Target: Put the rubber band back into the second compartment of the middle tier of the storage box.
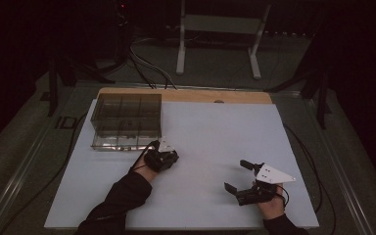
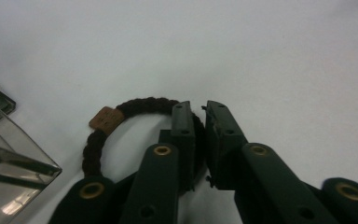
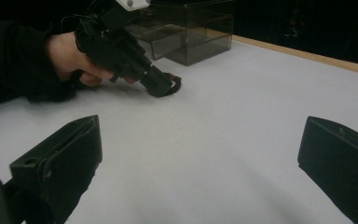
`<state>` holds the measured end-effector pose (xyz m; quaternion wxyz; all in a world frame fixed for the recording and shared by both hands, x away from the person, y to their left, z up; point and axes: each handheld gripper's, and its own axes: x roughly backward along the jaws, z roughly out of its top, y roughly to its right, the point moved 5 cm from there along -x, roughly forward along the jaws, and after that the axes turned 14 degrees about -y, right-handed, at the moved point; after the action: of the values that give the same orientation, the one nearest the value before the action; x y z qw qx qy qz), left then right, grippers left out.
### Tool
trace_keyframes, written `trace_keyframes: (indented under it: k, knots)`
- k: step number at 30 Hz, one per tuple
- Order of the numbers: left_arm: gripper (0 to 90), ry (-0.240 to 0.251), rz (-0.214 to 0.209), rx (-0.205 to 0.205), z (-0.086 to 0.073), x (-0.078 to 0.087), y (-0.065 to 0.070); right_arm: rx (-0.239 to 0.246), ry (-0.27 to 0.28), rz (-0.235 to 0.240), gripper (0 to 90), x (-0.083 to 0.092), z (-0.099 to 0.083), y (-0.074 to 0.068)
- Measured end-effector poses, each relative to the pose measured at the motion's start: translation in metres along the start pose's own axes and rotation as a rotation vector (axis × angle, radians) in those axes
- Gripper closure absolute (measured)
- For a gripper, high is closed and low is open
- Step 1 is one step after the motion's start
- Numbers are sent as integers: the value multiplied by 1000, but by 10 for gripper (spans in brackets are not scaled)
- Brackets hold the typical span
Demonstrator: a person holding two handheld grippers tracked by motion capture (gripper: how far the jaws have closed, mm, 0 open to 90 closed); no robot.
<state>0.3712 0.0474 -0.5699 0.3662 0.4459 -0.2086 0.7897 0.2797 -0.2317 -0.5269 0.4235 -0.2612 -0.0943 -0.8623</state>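
One clear, hard-walled box (image 1: 126,121) with inner dividers stands at the table's (image 1: 215,127) ten o'clock; the tabletop is a smooth white sheet with a wooden far edge. Just past the box's near corner lies a braided dark-brown band (image 2: 121,122), a soft ring with a small tan tag. The left gripper (image 2: 199,122) has its matte black jaws pinched narrow on the ring's right arc, band between the pads. The right gripper (image 1: 241,177), at the table's five o'clock, stands wide with nothing between its jaws, well apart from the band.
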Motion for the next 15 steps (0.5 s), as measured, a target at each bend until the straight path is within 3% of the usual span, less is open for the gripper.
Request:
trace_keyframes:
  k: [15]
  knots:
    - [885,-12,44,-58,3,3,8,-1,-5,1,0,-1,0,0]
